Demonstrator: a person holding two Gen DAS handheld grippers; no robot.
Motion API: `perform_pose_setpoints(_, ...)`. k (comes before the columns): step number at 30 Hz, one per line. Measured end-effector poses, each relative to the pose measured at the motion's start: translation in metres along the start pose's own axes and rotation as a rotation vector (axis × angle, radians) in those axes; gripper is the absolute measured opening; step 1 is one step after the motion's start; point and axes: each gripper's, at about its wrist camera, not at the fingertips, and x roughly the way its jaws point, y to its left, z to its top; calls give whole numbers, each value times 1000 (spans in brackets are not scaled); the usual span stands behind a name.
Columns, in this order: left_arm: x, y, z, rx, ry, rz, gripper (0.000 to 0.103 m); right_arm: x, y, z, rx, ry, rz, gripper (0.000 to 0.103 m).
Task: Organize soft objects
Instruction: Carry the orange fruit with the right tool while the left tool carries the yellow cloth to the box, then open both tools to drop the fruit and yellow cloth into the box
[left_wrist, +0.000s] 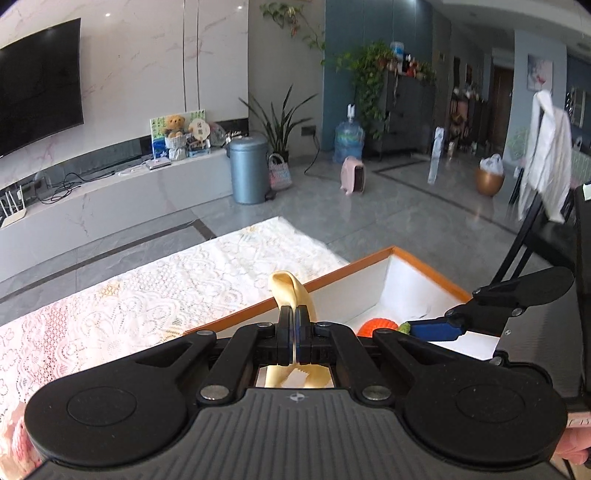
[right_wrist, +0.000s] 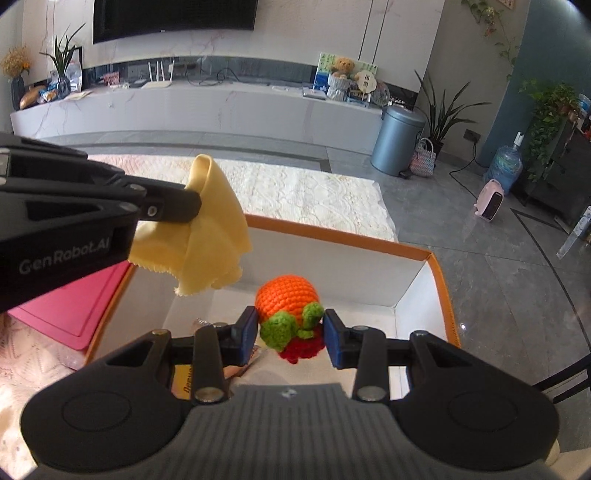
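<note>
Both loads hang over the orange-rimmed box — left gripper clamped tight on the yellow cloth, right gripper pinching the crocheted fruit — neither is released yet.

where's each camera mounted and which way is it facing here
Left wrist: sits on the left gripper, looking along its shut fingers pinching the pale yellow cloth, toward the orange-rimmed white box; a fingertip shows at the right edge.
Right wrist: sits on the right gripper, looking down into the box, its blue pads on the orange, green and red crocheted toy.
Shared: cloth, toy, box, and each sees the other gripper.
</note>
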Motion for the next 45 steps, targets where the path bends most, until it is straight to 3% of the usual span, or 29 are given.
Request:
perform_pose_setpoints(18, 33, 0, -16, 65, 96, 34, 5, 48, 18, -1, -115, 66, 24, 37)
perform_pose_setpoints(24, 25, 4, -20, 45, 65, 37, 36, 46, 19, -2, -137, 71, 16, 53)
perform_pose_setpoints(26, 23, 6, -19, 26, 62, 26, 55, 44, 20, -2, -145, 72, 5, 66)
perform_pose_setpoints(28, 18, 7, -19, 19, 46, 21, 62, 41, 21, -3, -149, 68, -3, 73)
perform_pose_setpoints(33, 9, 8, -18, 12, 39, 25, 62, 32, 26, -4, -158, 82, -25, 74)
perform_pose_setpoints(39, -13, 14, -18, -14, 7, 18, 62, 19, 30, -7, -179, 62, -69, 81)
perform_pose_setpoints(45, -45, 18, -23, -42, -45, 15, 62, -15, 34, -9, -107, -24, -106, 81)
